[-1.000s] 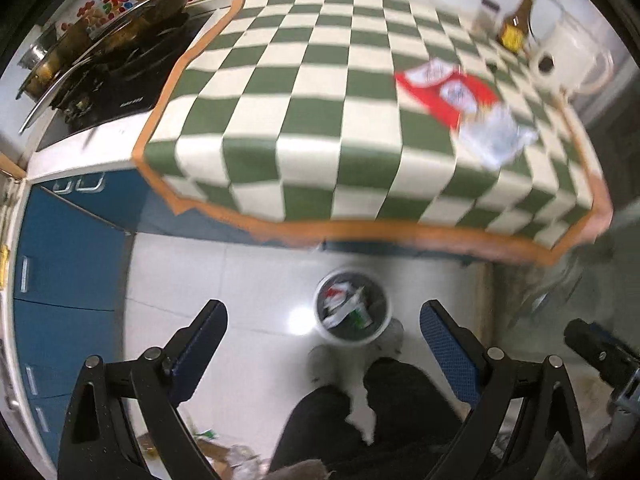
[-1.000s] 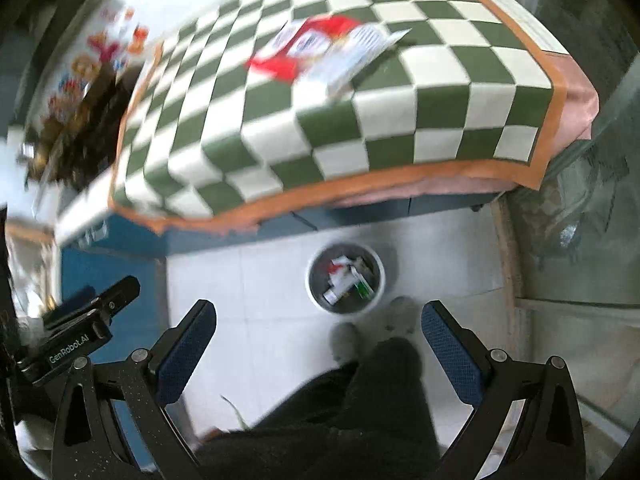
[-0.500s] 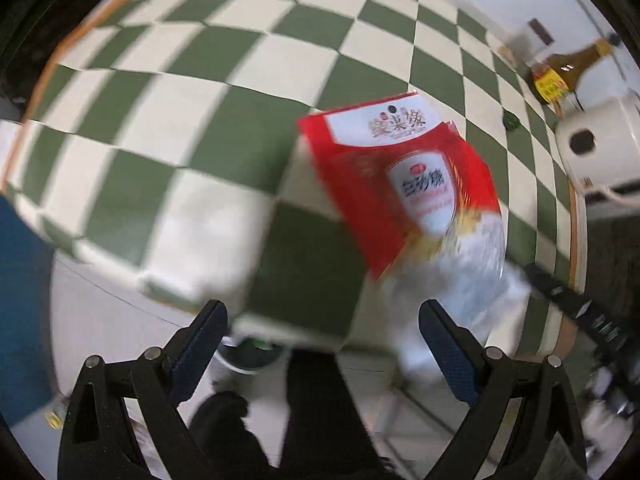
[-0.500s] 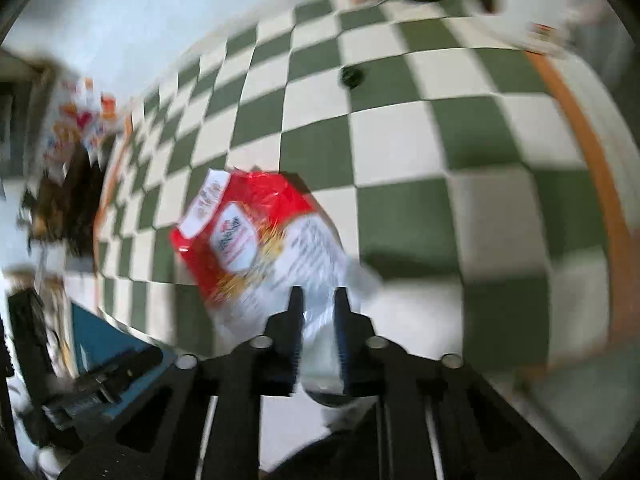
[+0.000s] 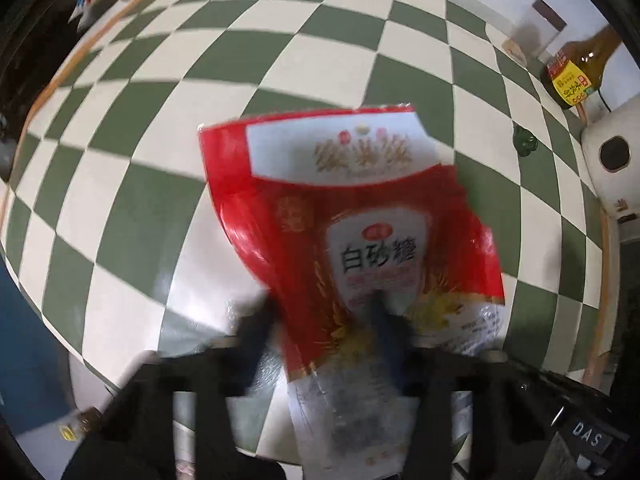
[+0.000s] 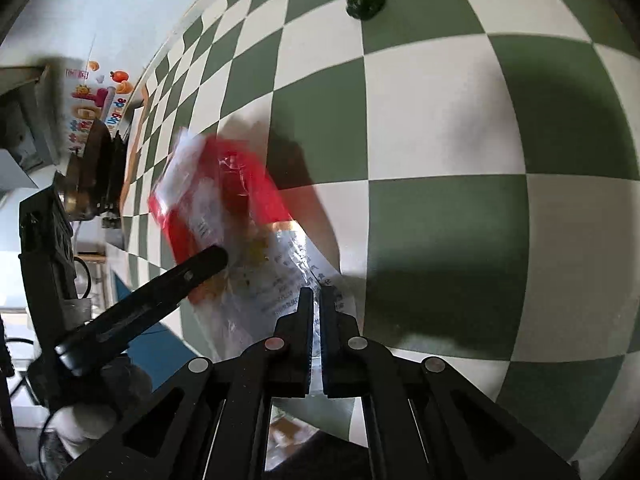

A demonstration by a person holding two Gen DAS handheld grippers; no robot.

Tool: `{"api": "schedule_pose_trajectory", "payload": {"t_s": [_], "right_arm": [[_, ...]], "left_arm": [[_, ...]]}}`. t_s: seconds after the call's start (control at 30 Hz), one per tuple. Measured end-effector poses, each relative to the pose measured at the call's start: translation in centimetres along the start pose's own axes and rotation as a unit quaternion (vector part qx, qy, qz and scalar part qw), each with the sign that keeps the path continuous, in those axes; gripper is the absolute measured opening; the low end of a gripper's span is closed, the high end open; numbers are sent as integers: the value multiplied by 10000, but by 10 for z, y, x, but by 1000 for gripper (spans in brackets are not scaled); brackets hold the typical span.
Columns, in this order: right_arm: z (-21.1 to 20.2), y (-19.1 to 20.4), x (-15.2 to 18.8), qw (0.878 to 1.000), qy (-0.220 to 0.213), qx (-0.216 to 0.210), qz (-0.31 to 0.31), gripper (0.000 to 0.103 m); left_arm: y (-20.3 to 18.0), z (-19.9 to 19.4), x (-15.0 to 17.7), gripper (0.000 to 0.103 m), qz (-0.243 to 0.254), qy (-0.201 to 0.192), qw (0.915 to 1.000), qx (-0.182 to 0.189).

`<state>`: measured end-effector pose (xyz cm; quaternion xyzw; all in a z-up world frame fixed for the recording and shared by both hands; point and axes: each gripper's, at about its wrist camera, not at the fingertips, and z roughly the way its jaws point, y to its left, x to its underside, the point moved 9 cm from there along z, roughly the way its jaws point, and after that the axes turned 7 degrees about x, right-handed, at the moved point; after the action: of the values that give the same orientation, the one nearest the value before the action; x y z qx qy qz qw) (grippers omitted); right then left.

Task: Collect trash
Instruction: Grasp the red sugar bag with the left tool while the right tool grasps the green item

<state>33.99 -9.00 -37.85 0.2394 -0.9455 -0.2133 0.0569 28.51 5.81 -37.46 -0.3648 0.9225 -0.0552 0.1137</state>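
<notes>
Left wrist view: red-and-white sugar bag (image 5: 352, 216) on the green-and-white checkered tablecloth (image 5: 168, 92), near the front edge, clear lower end overhanging toward the camera. Left gripper (image 5: 320, 320) blurred; fingers partly closed, one on each side of the bag's lower red portion. Firm contact not determinable from the blur. Beyond the bag, at right: small dark green object (image 5: 525, 141) on the cloth, brown bottle with yellow label (image 5: 576, 76), clear jar with dark lid (image 5: 534, 32), white appliance (image 5: 612, 168).

Right wrist view: right gripper (image 6: 316, 296) with fingers nearly together, a narrow gap only, clamped on the clear printed end of the bag (image 6: 240, 216). Bag crumpled and tilted up at the table edge. Black finger (image 6: 172, 280) of the left gripper touching the bag's left side. Small dark green object (image 6: 366, 2) well apart, farther back on the tablecloth (image 6: 480, 160). Colourful stickers (image 6: 96, 96) on the wall at left.
</notes>
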Motion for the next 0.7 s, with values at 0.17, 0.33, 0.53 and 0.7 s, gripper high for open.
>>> {"api": "schedule_pose_trajectory", "payload": {"t_s": [0.17,0.33,0.53,0.7], "right_arm": [[-10,3,-15,9998,158,54,-80,4],[-53,-15,-84,9950,-794,580,178,48],[-52,-18,-166,9844,-1371,1079,237,64],[-31,-8,-193,9755,-1467,1632,-146,24]], "left_arm": [[1,-12,-10,5,99,-142,9993,-326],[23,-48,-43,5,201,-709,9891,-1271],[51,-57,-84,5,301,-921,9744,-2027],[60,-57,-102,5,266,-966,9732,-2069]]}}
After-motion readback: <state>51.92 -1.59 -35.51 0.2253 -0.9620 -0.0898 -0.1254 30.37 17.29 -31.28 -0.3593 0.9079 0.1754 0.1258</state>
